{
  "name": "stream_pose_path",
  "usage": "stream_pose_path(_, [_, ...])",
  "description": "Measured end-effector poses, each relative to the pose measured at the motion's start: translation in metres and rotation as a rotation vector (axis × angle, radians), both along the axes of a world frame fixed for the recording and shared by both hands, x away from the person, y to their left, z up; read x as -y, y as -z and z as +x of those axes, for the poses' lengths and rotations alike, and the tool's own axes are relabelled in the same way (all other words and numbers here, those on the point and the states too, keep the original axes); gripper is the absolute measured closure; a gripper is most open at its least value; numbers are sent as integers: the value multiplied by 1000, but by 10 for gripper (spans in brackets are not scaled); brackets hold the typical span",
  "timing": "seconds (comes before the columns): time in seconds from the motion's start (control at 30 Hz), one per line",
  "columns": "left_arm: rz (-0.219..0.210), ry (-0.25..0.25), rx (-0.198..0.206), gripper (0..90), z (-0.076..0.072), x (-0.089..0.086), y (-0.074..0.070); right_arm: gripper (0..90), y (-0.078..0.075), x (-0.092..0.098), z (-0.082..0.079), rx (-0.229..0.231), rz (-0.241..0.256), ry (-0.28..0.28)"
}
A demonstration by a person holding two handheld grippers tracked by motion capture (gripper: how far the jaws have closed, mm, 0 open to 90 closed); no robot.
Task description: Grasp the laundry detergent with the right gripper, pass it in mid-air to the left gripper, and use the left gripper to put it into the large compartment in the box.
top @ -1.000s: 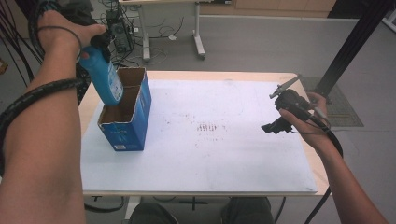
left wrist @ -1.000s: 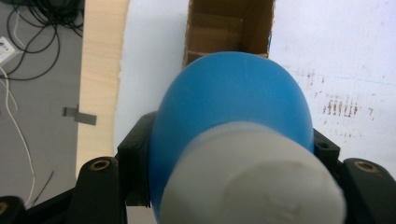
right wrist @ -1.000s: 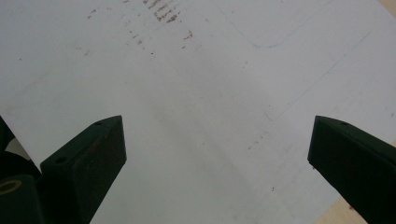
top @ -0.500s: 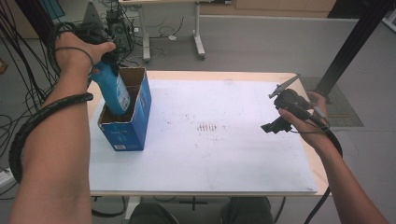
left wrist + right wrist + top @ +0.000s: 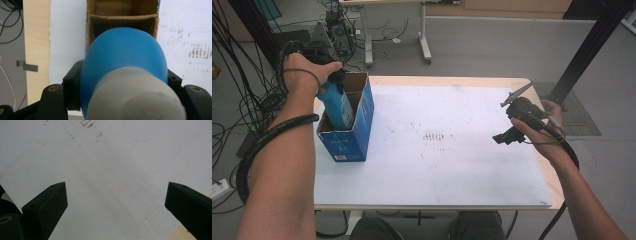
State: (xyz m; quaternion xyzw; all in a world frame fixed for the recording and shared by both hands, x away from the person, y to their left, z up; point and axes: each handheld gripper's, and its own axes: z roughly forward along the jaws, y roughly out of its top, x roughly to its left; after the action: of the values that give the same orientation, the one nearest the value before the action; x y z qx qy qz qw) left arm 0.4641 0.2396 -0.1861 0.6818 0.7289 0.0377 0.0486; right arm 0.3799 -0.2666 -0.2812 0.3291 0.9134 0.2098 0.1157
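Note:
A blue bottle with a white cap (image 5: 338,102) (image 5: 125,75) stands tilted, its lower part inside an open blue cardboard box (image 5: 354,135) (image 5: 122,15) at the table's left. My left gripper (image 5: 329,80) (image 5: 123,85) is shut on the bottle near its cap end, the black jaws pressing both sides. At the table's right my right gripper (image 5: 507,136) (image 5: 116,202) hovers above the white sheet, held open with nothing between its jaws.
A white sheet (image 5: 452,145) with faint brown marks covers most of the wooden table (image 5: 539,165). Cables (image 5: 247,100) and equipment (image 5: 337,35) lie on the floor beyond the far left corner. A black post (image 5: 592,45) rises at the far right.
My left gripper has lowered the blue bottle from above the box down into it. The right gripper has stayed where it was.

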Motion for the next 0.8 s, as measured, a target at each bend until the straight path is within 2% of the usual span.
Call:
stream_pose_path(0.37, [25, 32, 3, 368, -2, 7, 35, 42, 5, -3, 0, -9, -1, -4])
stream_pose_path(0.6, [13, 38, -22, 369, -2, 9, 58, 42, 7, -3, 0, -14, 0, 2])
stream_pose_path(0.8, [18, 44, -38, 369, -1, 9, 69, 43, 8, -2, 1, -16, -2, 6])
